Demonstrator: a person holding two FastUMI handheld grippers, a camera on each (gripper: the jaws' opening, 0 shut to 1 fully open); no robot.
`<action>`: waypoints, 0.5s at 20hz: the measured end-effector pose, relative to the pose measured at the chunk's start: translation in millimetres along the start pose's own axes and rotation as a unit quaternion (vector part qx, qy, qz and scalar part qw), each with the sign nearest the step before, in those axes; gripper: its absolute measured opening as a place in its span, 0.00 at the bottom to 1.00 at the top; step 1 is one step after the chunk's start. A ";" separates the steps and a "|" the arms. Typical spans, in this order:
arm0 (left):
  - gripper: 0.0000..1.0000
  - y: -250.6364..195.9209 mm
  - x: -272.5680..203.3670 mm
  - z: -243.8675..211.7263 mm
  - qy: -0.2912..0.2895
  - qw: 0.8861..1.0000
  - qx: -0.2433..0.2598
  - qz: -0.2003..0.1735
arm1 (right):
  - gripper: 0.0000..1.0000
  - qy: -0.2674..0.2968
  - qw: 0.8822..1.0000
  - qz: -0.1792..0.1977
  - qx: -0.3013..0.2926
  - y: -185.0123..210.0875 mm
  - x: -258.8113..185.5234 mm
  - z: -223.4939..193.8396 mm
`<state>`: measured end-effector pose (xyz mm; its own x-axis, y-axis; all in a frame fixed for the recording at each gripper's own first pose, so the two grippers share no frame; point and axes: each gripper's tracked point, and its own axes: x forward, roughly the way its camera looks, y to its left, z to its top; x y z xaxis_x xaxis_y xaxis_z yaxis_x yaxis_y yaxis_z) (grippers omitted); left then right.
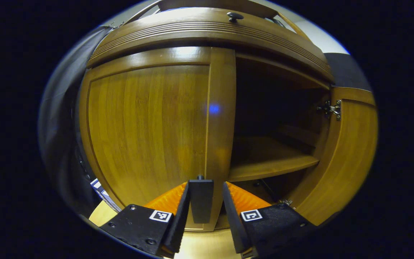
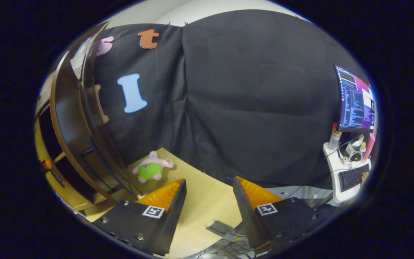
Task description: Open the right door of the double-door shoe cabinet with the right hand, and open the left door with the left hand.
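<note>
Both jaws apart: left gripper (image 1: 205,201) straddles the left door (image 1: 149,133) handle (image 1: 200,199); no legible writing.

Deep shadow swallows the shoe cabinet (image 1: 207,32) interior above its wooden shelf (image 1: 270,163), back wall unreadable. The dark handle (image 1: 200,199) on the left door (image 1: 149,129) sits between the left gripper (image 1: 205,192) fingers, contact possibly not made. The monitor (image 2: 356,99) text is too small to tell.

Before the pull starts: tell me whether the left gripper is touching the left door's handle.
Cannot tell. In the left gripper view the handle sits between the open jaws of the left gripper, near one side, with a gap on the other; contact isn't plain.
</note>
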<state>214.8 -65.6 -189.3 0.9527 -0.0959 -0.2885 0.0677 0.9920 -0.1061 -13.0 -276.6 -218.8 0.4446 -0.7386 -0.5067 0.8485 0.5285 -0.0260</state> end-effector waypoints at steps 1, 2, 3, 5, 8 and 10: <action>0.45 1.5 2.6 -3.2 0.005 1.000 -0.013 -0.002 | 0.78 0.001 1.000 -0.003 0.001 -2.7 -0.4 -0.7; 0.37 0.2 0.5 -1.1 0.000 1.000 -0.024 -0.002 | 0.78 0.001 1.000 -0.005 0.002 -4.6 -1.6 0.2; 0.38 0.9 -0.7 -0.5 -0.001 1.000 -0.026 0.000 | 0.78 0.001 1.000 -0.006 0.002 -7.2 -1.7 -0.2; 0.36 3.5 -3.6 -1.9 0.001 1.000 -0.017 0.007 | 0.78 0.001 1.000 -0.005 0.004 -7.5 -3.6 0.3; 0.31 3.4 -15.5 -3.6 -0.003 1.000 -0.022 0.012 | 0.78 -0.001 1.000 0.001 -0.001 -6.4 -6.9 0.5; 0.30 4.9 -29.4 -6.1 -0.004 1.000 -0.024 0.008 | 0.78 0.001 1.000 0.007 -0.008 -3.1 -8.3 -1.4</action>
<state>185.2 -58.4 -187.1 0.9561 -0.0792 -0.2823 0.0382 0.9883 -0.1480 -19.7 -271.5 -215.7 0.4564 -0.7295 -0.5094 0.8373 0.5458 -0.0314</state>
